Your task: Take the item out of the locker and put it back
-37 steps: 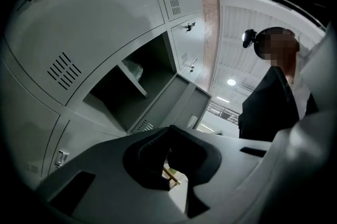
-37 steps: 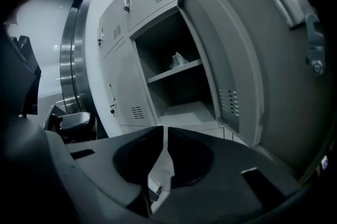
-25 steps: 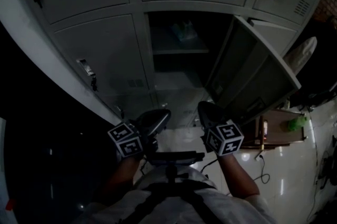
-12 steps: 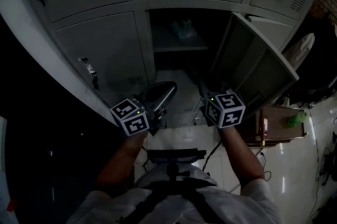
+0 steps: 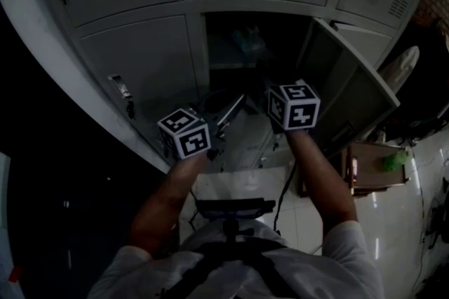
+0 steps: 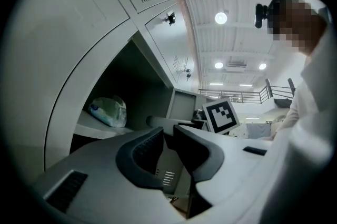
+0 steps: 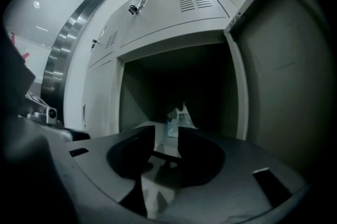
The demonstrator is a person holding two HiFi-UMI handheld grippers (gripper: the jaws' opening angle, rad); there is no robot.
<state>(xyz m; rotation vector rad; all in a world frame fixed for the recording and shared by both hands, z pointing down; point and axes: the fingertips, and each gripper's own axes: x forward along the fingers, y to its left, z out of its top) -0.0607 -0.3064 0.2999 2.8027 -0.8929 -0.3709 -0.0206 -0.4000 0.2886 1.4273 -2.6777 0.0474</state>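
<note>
Head view: left hand-held gripper (image 6: 168, 136), right hand-held gripper (image 7: 166, 136) just opened, empty; bag (image 6: 108, 111) print unreadable.

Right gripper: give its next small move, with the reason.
Probably push the right gripper straight forward into the open locker toward the plastic bag: its jaws have just been opening, nothing is between them, and the bag sits directly ahead, untouched.

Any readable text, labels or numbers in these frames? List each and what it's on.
None readable.
Bag on shelf: bluish print, too blurred to read.
Marker cubes: black-and-white square patterns, no words.
Locker doors: no numbers visible.
</note>
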